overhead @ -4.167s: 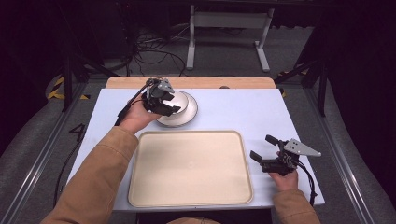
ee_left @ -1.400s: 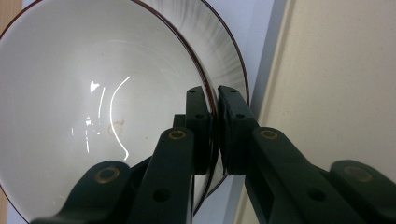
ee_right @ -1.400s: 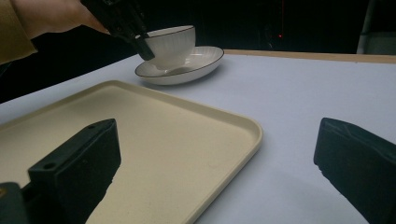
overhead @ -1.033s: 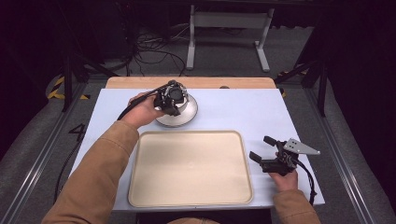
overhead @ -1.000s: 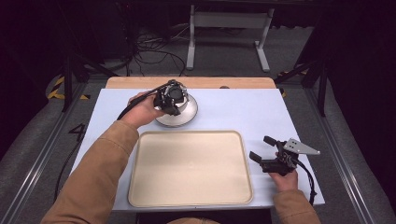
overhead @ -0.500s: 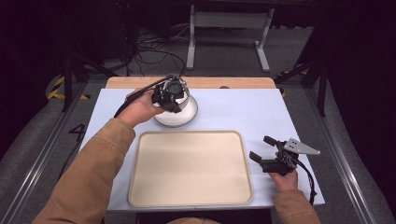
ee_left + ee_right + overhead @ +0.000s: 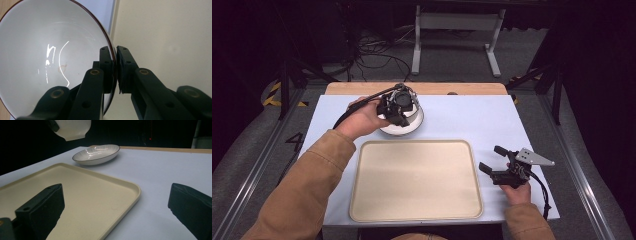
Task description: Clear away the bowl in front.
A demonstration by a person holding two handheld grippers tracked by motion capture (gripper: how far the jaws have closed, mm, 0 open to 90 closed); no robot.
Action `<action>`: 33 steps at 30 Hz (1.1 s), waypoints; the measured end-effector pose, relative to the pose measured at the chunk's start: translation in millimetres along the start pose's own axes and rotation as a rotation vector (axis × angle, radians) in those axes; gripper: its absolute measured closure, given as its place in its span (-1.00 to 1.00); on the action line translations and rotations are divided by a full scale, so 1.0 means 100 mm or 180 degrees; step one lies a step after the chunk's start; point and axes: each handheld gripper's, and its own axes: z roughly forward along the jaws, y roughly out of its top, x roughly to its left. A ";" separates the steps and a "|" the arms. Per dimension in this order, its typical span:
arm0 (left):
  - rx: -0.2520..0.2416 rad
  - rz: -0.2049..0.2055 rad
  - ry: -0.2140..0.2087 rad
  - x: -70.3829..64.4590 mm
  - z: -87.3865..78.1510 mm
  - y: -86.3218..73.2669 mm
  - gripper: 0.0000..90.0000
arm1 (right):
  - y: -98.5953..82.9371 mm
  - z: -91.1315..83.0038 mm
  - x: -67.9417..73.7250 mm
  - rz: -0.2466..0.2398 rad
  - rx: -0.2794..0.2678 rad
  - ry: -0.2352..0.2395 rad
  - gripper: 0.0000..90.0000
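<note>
Jaws, left: the rim of a white bowl (image 7: 50, 57) is being pinched between the two black jaws of the left gripper (image 7: 116, 65), one jaw inside the rim and one outside.
Jaws, right: the jaws of the right gripper (image 7: 497, 159) are being held spread wide, with nothing between them.
Bowl: it is being gripped at the far left of the table (image 7: 472, 117), just beyond the far edge of the tray (image 7: 417, 210). In the left gripper view it is seen tilted steeply on edge; whether it is lifted clear of the table cannot be told.
Second bowl: in the right gripper view another dark-rimmed bowl (image 7: 96, 155) is seen resting on the table past the tray's far corner, while part of a white vessel (image 7: 71, 128) is being held above it.
Tray: it is lying empty at the near middle of the table, between the two hands.
Right hand: it is being rested on the table at the near right, just beside the tray's right edge, pointing across the tray.
Step in hand: judged from the grip and the tilt, the bowl is being picked up by its rim.
Next move: a carry toward the near side, over the tray's raised lip, is probably being called for, with the bowl levelled before the pinch is eased, since a thin glazed rim could slip.
</note>
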 end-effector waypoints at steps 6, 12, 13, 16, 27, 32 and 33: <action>0.0015 0.0092 -0.0045 -0.13 -0.02 0.07 0.87 | 0.00 0.00 0.00 0.0000 0.0007 0.0000 -0.98; -0.0016 0.0213 -0.0085 -0.29 -0.07 0.14 0.86 | 0.00 0.00 0.00 0.0000 0.0006 0.0008 -0.98; -0.0032 0.0226 -0.0084 -0.33 -0.07 0.15 0.86 | 0.00 0.00 0.00 0.0001 0.0004 0.0006 -0.98; -0.0044 0.0328 -0.0105 -0.41 -0.09 0.17 0.86 | 0.00 0.00 0.00 -0.0001 0.0007 0.0010 -0.98; -0.0027 0.0572 -0.0131 -0.75 -0.20 0.23 0.86 | 0.00 0.00 0.00 0.0001 0.0015 0.0015 -0.98; -0.0058 0.0704 -0.0115 -0.90 -0.24 0.26 0.86 | 0.00 0.01 0.00 0.0000 0.0017 0.0015 -0.98; -0.0046 0.0742 -0.0142 -0.92 -0.25 0.26 0.86 | 0.00 0.01 0.00 0.0000 0.0018 0.0016 -0.98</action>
